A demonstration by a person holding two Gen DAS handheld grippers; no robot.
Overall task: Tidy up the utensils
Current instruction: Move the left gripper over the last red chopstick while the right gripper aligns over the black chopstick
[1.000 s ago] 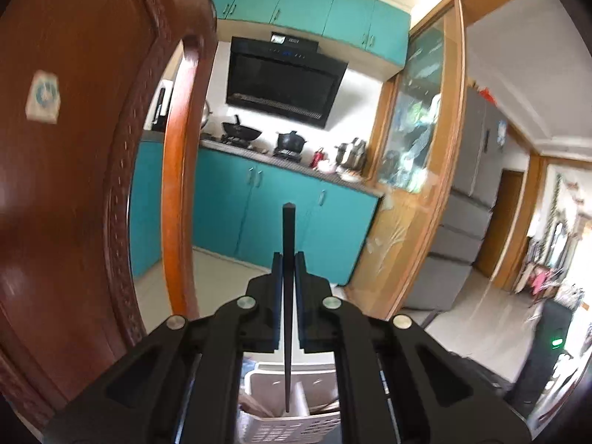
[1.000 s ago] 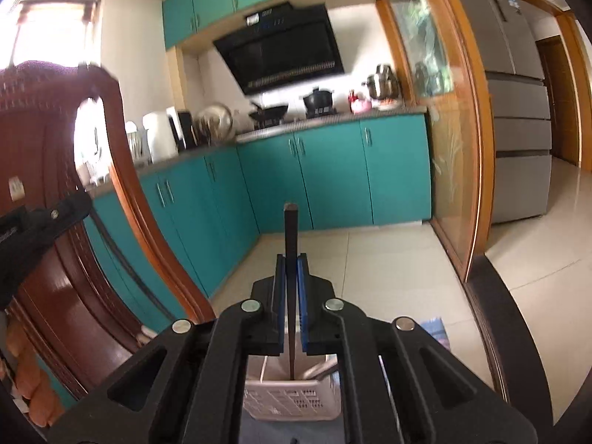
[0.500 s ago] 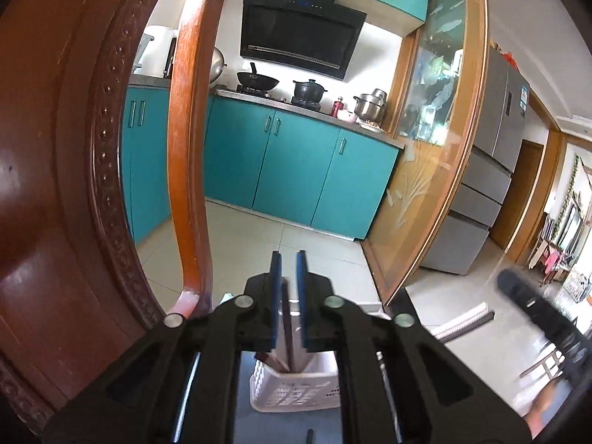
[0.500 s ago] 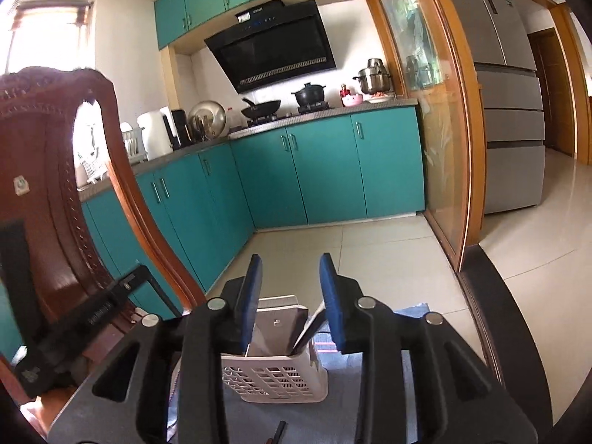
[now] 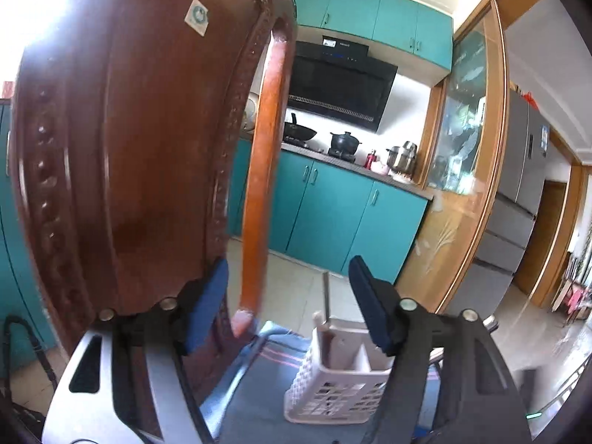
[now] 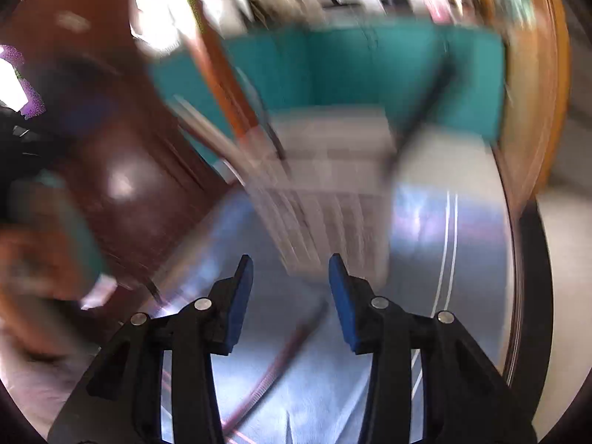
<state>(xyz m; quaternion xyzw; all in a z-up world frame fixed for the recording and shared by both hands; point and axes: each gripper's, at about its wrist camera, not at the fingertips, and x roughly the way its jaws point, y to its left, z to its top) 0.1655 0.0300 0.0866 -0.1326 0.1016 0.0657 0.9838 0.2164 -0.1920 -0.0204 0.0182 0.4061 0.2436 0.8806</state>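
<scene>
A white perforated utensil basket (image 5: 333,388) stands on a blue cloth (image 5: 259,370), with a slim utensil handle (image 5: 325,296) upright in it. My left gripper (image 5: 288,262) hangs just above and before the basket, its jaws opening with nothing between them. The right wrist view is heavily blurred. In it my right gripper (image 6: 290,259) points down at the cloth (image 6: 425,222), jaws opening and empty, short of the basket (image 6: 333,192). A dark utensil (image 6: 425,111) leans out of the basket's right side. A thin reddish stick (image 6: 285,355) lies on the cloth under the right gripper.
A carved dark wooden chair back (image 5: 129,148) stands close on the left, its curved rail (image 5: 262,185) right beside the left fingers. The table's dark edge (image 6: 532,259) runs down the right. Teal kitchen cabinets (image 5: 333,214) lie beyond.
A second ago each gripper was shut on an upright dark stick above the basket. Both have let go and opened. Both hands have sunk, and the right one has tipped down toward the cloth.
</scene>
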